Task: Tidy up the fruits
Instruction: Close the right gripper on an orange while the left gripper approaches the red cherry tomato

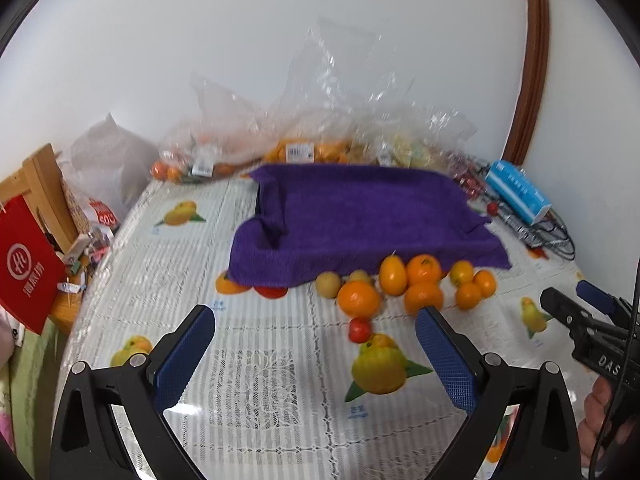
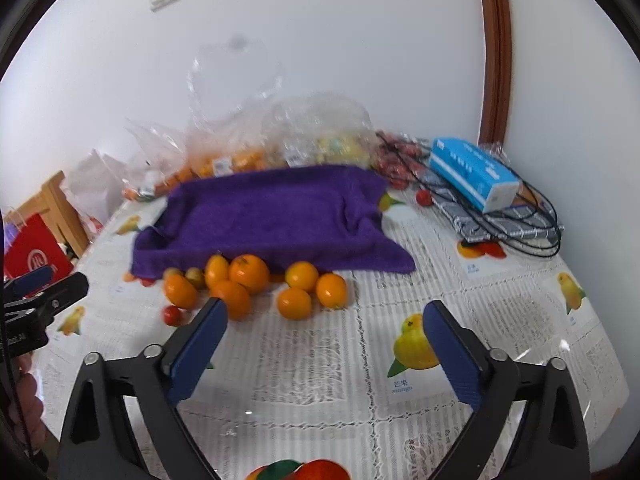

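My left gripper [image 1: 316, 354] is wide open over the tablecloth [image 1: 248, 364], nothing between the pads, small red tomato [image 1: 359, 329] just ahead. Oranges [image 1: 423, 270] (plus some yellowish fruit) sit clustered at the front edge of the purple towel [image 1: 360, 216]. My right gripper [image 2: 326, 346] is also spread wide and empty, near that same cluster.

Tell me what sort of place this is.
Probably a home dining table: a fruit-print tablecloth, loose oranges beside a purple towel, bagged fruit against the wall, and a tissue pack.
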Demonstrator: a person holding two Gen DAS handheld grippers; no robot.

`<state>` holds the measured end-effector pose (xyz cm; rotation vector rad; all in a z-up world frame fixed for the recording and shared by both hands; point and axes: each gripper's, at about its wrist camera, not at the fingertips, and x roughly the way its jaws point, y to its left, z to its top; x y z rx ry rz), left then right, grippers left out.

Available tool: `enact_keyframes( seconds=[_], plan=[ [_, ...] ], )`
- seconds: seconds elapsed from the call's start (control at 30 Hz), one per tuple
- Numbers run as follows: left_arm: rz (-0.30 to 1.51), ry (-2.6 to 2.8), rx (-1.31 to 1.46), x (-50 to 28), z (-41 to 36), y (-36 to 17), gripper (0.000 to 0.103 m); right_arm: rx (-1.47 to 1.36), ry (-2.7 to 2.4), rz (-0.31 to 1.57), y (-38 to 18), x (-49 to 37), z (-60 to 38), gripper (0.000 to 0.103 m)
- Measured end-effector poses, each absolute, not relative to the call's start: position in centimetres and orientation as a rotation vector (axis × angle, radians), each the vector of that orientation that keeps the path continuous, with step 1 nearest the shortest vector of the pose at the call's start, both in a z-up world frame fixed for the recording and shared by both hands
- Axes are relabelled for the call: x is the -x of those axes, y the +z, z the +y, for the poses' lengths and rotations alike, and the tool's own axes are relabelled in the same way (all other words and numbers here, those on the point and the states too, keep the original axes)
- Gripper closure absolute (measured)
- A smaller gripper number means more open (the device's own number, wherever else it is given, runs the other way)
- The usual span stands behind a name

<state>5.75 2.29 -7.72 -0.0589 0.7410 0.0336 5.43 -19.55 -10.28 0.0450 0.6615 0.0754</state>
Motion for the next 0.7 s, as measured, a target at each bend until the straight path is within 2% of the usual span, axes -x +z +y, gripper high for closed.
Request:
enact_keyframes(
  seconds=[0.03, 0.1, 0.17, 0.33, 0.4, 0.5, 0.7],
  plan=[
    [0.755, 0.029, 0.067, -6.1, 2.6, -8.4, 0.002, -0.048, 0.079, 0.671, -10.8, -5.8, -19.6, 0.019],
    [0.776, 0.029, 0.087, -6.7, 3.0, -9.5, 0.002, -0.054, 0.080, 0.704, -12.0, -6.9, -19.8, 0.037],
    [0.799, 0.033, 0.106, -7.3, 3.5, -10.5, 0.004, -0.070, 0.096, 0.741, -13.2, -8.0, -19.8, 0.045],
    [0.831, 0.062, 0.117, -9.0, 4.6, -12.4, 0.011, -0.082, 0.143, 0.759, -14.8, -10.2, -19.7, 0.053],
    [0.850, 0.056, 0.128, -9.6, 4.8, -13.0, 0.016, -0.054, 0.130, 0.757, -15.1, -11.1, -19.5, 0.062],
    [0.871, 0.041, 0.135, -10.4, 4.9, -13.8, 0.023, -0.037, 0.137, 0.763, -15.5, -12.2, -19.2, 0.065],
    [0.882, 0.002, 0.157, -11.3, 4.8, -14.6, 0.027, -0.043, 0.136, 0.795, -16.7, -14.2, -19.7, 0.069]
  ],
)
